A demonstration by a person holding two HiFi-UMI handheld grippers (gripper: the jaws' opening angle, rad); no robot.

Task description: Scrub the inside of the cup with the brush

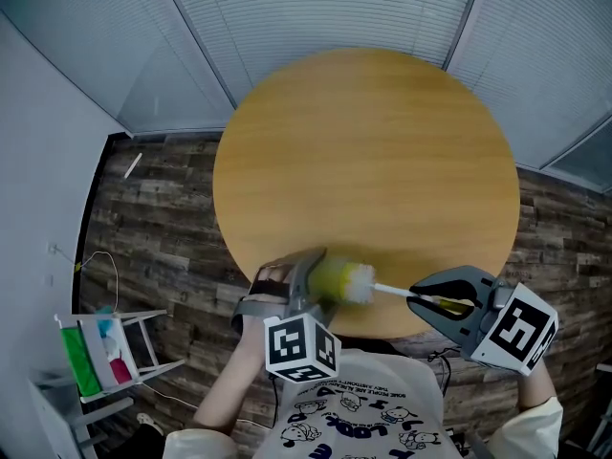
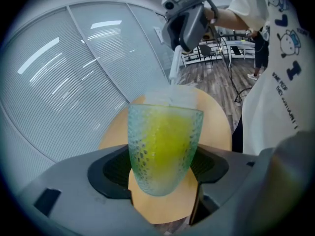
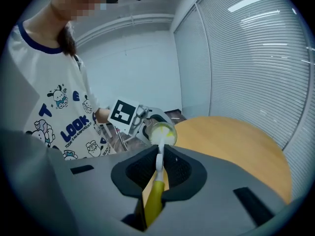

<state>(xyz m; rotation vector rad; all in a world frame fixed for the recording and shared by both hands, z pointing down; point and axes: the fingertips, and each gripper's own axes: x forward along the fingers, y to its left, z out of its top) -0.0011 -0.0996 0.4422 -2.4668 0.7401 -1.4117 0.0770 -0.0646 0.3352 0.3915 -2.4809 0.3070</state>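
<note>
The left gripper [image 1: 308, 280] had its fingers clamped on the cup [image 2: 165, 149], one finger on each side of the lower wall. This left the mouth clear, pointing away from those fingers toward the right gripper [image 1: 427, 300]. The cup lay roughly on its side over the near edge of the worktop [image 1: 363, 151] (whether it touched the surface could not be told).

The right gripper's fingers were closed on the yellow handle of the brush [image 3: 153, 200], with the white stem running straight out ahead of them. The brush head sat in the cup, ahead of both sets of fingers, with white bristles at the rim and yellow showing through the textured wall.

The opposed grips appeared to line the brush up with the cup's axis for in-and-out strokes. Scrubbing was judged to be under way.
</note>
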